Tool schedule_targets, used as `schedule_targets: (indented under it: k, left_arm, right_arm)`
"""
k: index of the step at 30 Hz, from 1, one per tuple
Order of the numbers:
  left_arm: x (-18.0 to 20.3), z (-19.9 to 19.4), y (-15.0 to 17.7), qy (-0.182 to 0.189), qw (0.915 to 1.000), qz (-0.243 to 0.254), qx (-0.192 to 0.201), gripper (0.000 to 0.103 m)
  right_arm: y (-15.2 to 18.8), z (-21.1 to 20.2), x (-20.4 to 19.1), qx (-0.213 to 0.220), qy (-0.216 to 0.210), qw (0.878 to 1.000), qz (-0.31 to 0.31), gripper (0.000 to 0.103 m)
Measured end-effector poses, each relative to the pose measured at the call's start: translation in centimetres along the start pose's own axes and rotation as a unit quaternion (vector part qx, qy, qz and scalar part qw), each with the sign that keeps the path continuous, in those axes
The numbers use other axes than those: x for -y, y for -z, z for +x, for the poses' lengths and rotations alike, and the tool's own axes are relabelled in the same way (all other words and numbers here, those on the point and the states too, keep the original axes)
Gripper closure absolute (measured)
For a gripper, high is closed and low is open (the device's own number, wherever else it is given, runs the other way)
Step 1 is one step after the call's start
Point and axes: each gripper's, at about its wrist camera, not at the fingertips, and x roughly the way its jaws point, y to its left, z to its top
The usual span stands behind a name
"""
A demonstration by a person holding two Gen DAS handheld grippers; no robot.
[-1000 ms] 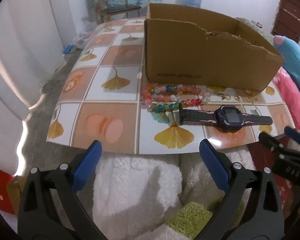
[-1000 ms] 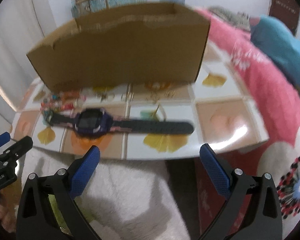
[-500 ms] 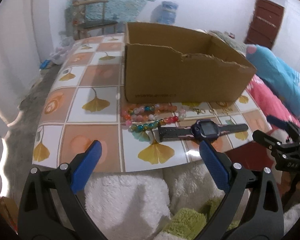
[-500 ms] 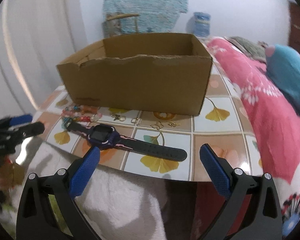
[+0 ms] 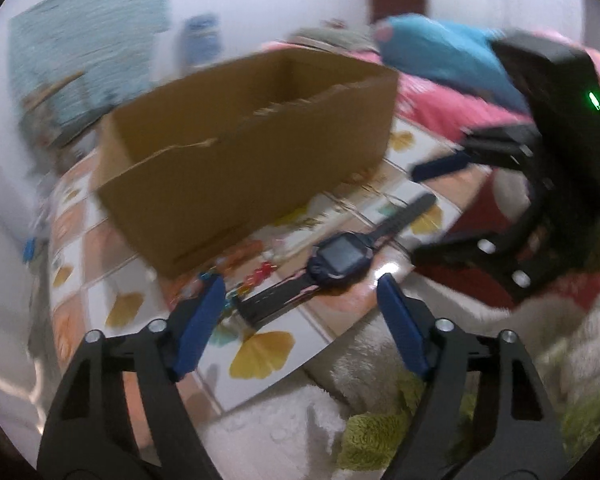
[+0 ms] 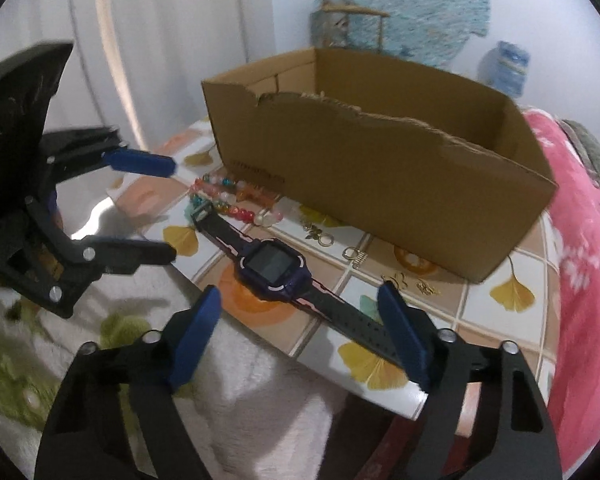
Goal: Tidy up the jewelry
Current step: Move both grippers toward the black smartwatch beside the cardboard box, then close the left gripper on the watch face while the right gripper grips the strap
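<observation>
Jaws on both our grippers stand spread wide with nothing between them. Nearest our right gripper (image 6: 298, 312) lies the dark purple smartwatch with its black-and-pink strap (image 6: 274, 266), flat on the glossy bench with ginkgo-leaf tiles (image 6: 512, 292) and close to the front edge. A glancing pad could nudge it off onto the white fluffy towel (image 6: 260, 380) below. Our left gripper (image 5: 300, 312) faces the same watch from the other end, so the two could collide. Just beyond, the multicoloured bead bracelets (image 6: 230, 198) touch the strap's end; lifting the watch may drag them. Farther on, small gold earrings and rings (image 6: 356, 256) could scatter. Behind them stands the open brown cardboard box with a torn front rim (image 6: 380, 168).
</observation>
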Motion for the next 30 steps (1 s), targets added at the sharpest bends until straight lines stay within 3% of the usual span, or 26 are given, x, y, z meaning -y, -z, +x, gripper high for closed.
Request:
schedule_targets:
  k: [5, 11, 22, 30]
  left_arm:
    - [0.1, 2.0, -0.8, 0.066, 0.996, 0.047, -0.037, 0.049]
    - [0.1, 4.0, -1.8, 0.122, 0.9846, 0.102, -0.073, 0.049]
    - [-0.3, 7.3, -2.6, 0.175, 0.9653, 0.143, -0.13, 0.053]
    - [-1.1, 8.8, -3.2, 0.195, 0.9607, 0.135, -0.144, 0.058]
  right_arm:
    - [-1.0, 1.4, 0.8, -0.032, -0.034, 0.999, -0.02, 0.043]
    - [-1.9, 2.8, 1.3, -0.068, -0.083, 0.992, -0.064, 0.051]
    - [-2.5, 5.2, 1.7, -0.127, -0.136, 0.973, -0.138, 0.064]
    - [-2.6, 5.5, 1.7, -0.147, -0.155, 0.963, -0.165, 0.065]
